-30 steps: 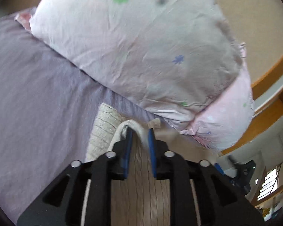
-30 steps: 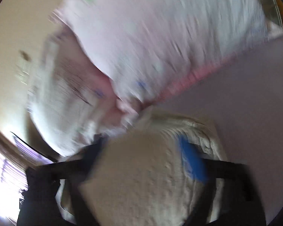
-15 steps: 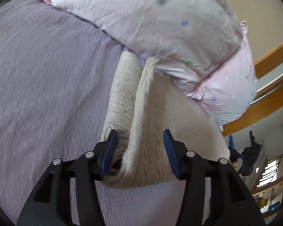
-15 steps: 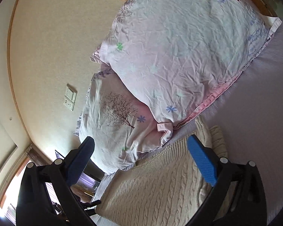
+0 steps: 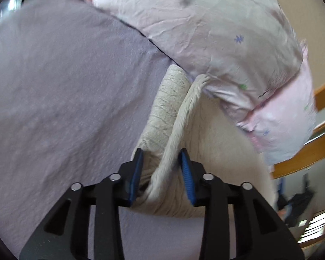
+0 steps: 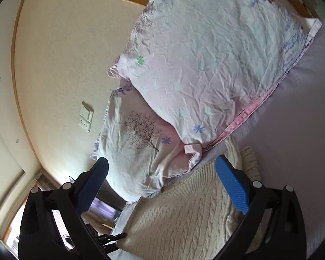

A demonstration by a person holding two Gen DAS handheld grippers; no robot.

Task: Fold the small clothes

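A cream cable-knit sweater (image 5: 216, 151) lies on the lilac bedsheet (image 5: 65, 86) below the pillows. One edge of it stands up as a ribbed fold (image 5: 179, 121). My left gripper (image 5: 161, 162) is low over the sweater, its blue pads on either side of the near end of that fold with small gaps still showing. The sweater also shows in the right wrist view (image 6: 184, 216), lying flat. My right gripper (image 6: 162, 177) is wide open and empty, raised above the sweater.
Two pink floral pillows (image 6: 205, 65) lean against the cream wall (image 6: 65, 54) just beyond the sweater; they also show in the left wrist view (image 5: 216, 39). A wooden bed frame (image 5: 303, 156) runs at the right. A wall switch (image 6: 86, 119) is at the left.
A second ago my left gripper was shut on the sweater's fold; it let go and opened wide, and now its jaws have narrowed around the fold. My right gripper let go of the sweater and stays open.
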